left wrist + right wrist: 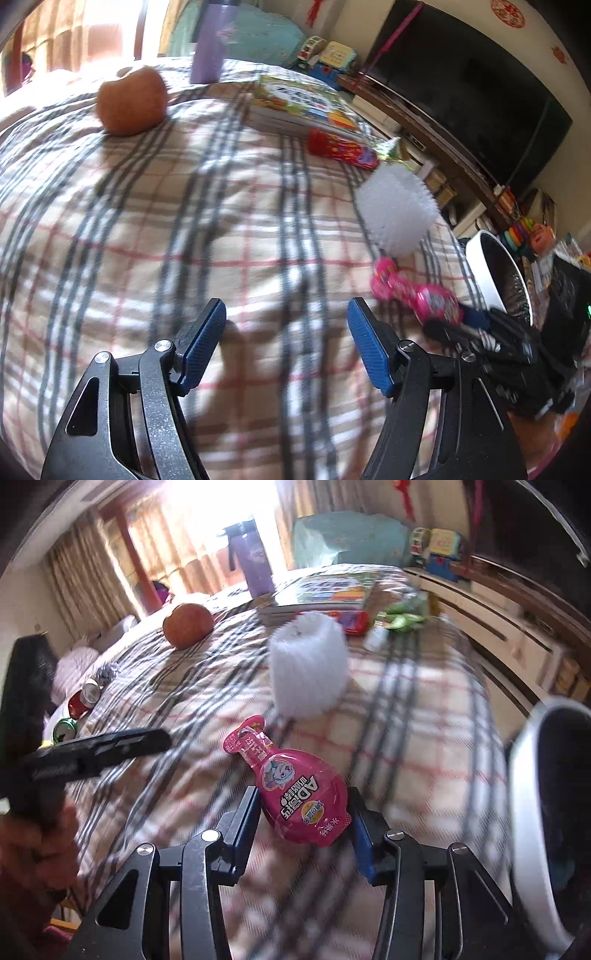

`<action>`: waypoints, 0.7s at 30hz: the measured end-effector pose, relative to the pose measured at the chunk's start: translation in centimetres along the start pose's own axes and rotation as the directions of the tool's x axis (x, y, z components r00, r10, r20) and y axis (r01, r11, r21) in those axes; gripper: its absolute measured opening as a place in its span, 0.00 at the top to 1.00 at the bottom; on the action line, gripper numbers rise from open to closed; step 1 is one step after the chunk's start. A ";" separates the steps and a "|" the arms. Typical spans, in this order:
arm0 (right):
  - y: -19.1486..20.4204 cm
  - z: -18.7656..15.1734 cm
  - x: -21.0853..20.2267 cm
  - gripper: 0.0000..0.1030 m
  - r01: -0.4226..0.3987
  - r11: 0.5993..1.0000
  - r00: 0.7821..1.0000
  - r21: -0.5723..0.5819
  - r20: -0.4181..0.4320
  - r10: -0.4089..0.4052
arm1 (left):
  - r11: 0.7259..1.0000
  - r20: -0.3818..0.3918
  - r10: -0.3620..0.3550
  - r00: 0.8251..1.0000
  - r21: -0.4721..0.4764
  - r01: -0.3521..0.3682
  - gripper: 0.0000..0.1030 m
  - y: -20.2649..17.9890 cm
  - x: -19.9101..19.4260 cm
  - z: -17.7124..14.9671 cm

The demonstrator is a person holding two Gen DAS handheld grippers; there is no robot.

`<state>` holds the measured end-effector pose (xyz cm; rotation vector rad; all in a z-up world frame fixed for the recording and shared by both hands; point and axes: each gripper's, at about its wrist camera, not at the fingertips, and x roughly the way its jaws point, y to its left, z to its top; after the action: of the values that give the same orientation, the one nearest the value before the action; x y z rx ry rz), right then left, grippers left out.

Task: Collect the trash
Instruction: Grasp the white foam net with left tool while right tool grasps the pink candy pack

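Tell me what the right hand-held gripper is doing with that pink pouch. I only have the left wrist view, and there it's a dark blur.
Observer: In the right wrist view the pink pouch lies flat on the checked bedspread. Its wide end is between the fingers of the right hand-held gripper. I cannot tell whether the pads press on it.
Operator: Is there any other trash that I can't see?
Observer: Yes. A red can and a green can lie at the edge of the bed, on the left in that view.
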<state>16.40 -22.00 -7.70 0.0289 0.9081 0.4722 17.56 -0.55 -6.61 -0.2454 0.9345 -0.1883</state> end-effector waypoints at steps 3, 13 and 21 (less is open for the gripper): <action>-1.8 -2.0 -2.1 0.55 0.081 0.993 0.996 0.081 0.029 -0.083 | 0.999 -0.005 -0.020 1.000 0.034 0.020 0.29 -1.6 0.9 0.5; -3.7 -4.6 -4.7 0.42 0.104 0.980 0.991 0.170 0.070 -0.118 | 0.984 0.012 -0.080 0.997 0.160 0.077 0.23 -8.2 4.9 3.8; -3.4 -5.2 -5.7 0.31 0.115 0.980 0.986 0.162 0.100 -0.132 | 0.977 0.030 -0.077 0.997 0.201 0.070 0.73 -8.9 6.9 4.9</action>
<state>10.72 -28.29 -7.41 0.1386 0.8313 0.2805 25.02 -10.23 -6.58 -0.0971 0.8632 -0.3432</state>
